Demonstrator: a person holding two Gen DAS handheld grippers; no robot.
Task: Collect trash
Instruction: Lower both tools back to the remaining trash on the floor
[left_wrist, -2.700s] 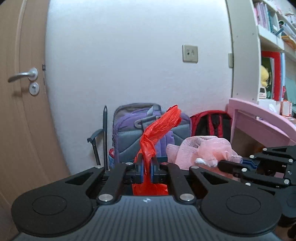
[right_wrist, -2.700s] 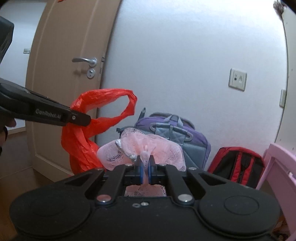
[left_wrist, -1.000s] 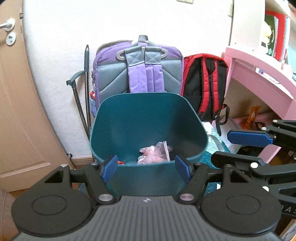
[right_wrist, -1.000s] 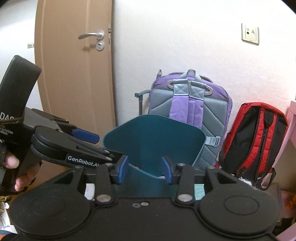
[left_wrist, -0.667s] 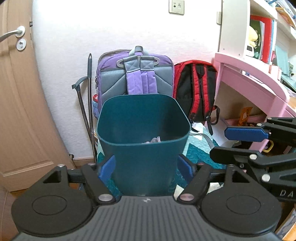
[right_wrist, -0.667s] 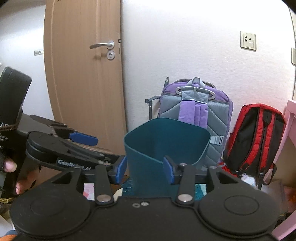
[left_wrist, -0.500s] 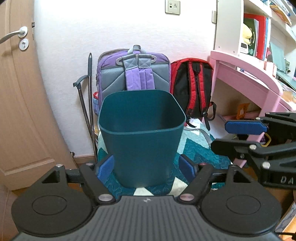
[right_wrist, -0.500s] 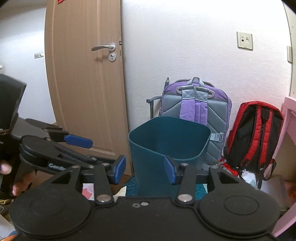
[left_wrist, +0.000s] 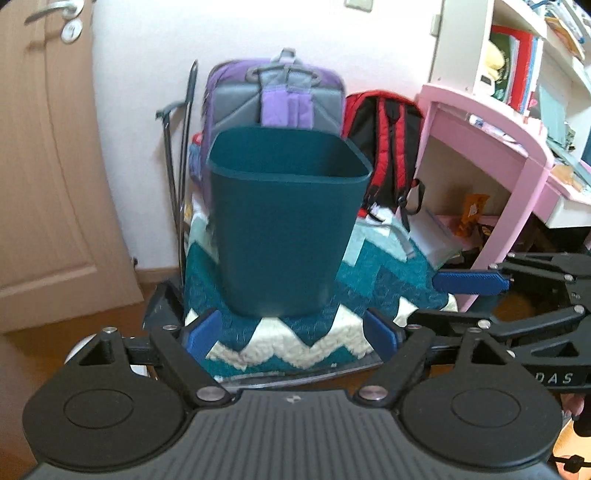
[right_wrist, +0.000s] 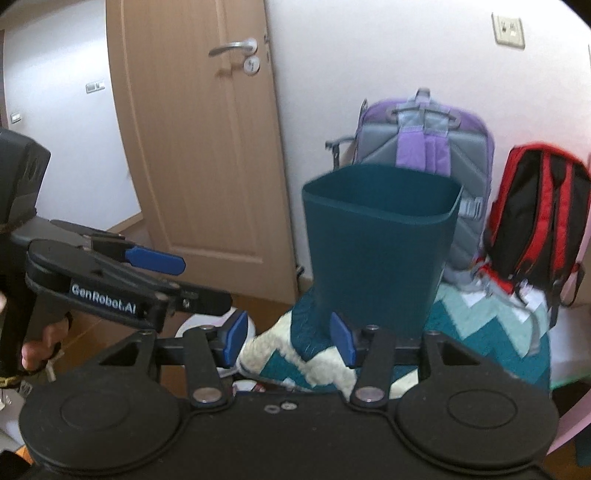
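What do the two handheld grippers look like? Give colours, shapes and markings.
The left gripper and right gripper share one design: matte black linkage arms with silver pivot screws, blue fingertip pads, two round discs on a ribbed black body. White lettering "GenRobot.AI" runs along the left one's side; "DAS" shows on the right one's.

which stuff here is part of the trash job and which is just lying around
Job:
- teal bin
- left gripper, jaws opening, nothing between
- right gripper, jaws opening, nothing between

Lying about:
- purple backpack
- red backpack
- zigzag blanket
- pink desk
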